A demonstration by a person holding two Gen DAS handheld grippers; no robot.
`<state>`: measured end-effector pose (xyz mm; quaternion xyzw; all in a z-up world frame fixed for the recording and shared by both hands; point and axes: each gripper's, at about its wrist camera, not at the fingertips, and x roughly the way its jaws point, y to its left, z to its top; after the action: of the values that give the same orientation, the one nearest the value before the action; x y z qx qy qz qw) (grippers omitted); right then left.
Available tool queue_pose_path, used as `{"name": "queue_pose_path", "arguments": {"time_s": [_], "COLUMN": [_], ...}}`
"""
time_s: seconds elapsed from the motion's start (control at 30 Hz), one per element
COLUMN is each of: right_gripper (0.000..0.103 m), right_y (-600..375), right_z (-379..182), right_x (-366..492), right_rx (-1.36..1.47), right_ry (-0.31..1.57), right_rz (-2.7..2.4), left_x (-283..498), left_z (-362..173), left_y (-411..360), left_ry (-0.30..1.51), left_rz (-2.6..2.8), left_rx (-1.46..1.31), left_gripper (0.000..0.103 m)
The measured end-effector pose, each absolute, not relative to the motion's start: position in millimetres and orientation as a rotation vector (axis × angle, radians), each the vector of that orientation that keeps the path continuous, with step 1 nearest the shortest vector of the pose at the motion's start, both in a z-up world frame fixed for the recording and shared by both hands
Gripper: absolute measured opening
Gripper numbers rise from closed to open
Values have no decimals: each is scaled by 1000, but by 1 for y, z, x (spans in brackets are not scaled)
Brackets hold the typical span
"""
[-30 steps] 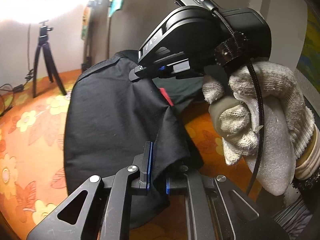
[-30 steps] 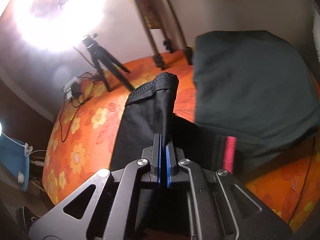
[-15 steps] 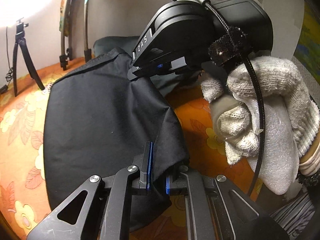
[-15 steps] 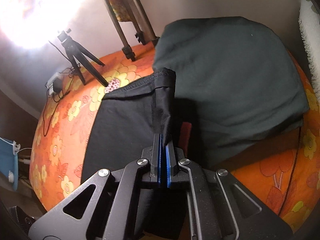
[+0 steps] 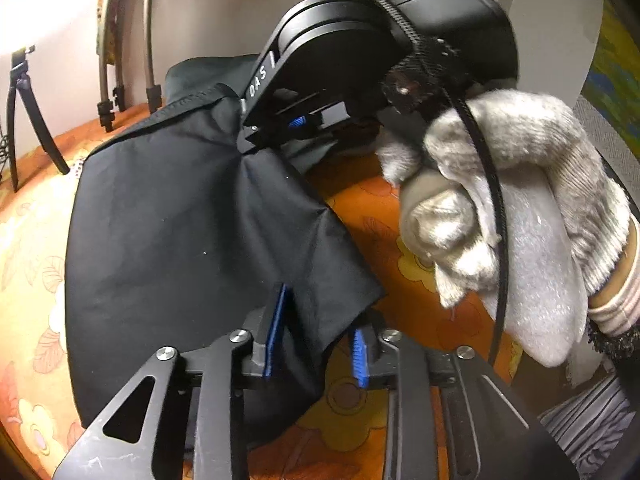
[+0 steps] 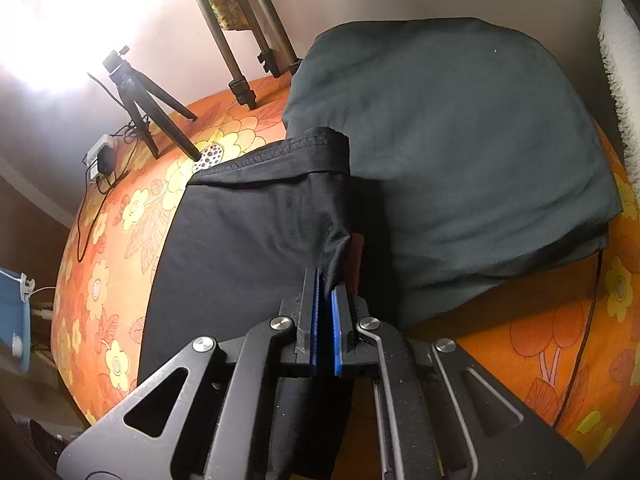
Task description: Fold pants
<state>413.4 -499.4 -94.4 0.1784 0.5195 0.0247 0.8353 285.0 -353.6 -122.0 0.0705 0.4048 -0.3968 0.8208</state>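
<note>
Tripod [image 6: 136,100] blocks left; orange sheet [image 6: 540,340] open right.

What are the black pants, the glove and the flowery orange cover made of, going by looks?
The black pants look like thin, matte woven cloth, with sharp creases and a stitched hem. The glove seems knitted cotton with visible ribbing, its palm smooth grey, perhaps rubber-coated. The orange cover appears to be printed fabric; which fibre, I cannot tell.

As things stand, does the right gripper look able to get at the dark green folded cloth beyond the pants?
Probably not yet: the right gripper is shut on the black pants, though the dark green cloth lies just beyond, unobstructed.
</note>
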Motion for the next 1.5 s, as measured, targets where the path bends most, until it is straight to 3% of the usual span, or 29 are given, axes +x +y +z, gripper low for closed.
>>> {"name": "queue_pose_path", "arguments": {"time_s": [0.2, 0.57, 0.7, 0.8, 0.97, 1.2, 1.37, 1.5], "right_gripper": [21, 22, 46, 47, 51, 77, 78, 81], "right_y": [-504, -500, -492, -484, -483, -486, -498, -501], "right_z": [-88, -64, -59, -55, -51, -69, -89, -99], "right_x": [408, 377, 358, 338, 314, 322, 336, 344], "right_rx": [332, 284, 291, 265, 319, 359, 451, 451], "right_ry": [1102, 1055, 1049, 1032, 967, 965, 1004, 1021], "right_rz": [32, 31, 72, 85, 57, 53, 68, 76], "left_x": [277, 270, 292, 305, 329, 347, 362, 375], "left_z": [-121, -89, -83, -83, -93, -111, -120, -130], "left_y": [-346, -303, -276, -260, -235, -224, -220, -218], "left_ry": [903, 830, 829, 839, 865, 952, 978, 1016], "left_rz": [-882, -827, -753, -708, -616, -612, -600, -590], "left_rx": [135, 111, 46, 11, -38, -122, -182, -237], "left_gripper": [35, 35, 36, 44, 44, 44, 51, 52]}}
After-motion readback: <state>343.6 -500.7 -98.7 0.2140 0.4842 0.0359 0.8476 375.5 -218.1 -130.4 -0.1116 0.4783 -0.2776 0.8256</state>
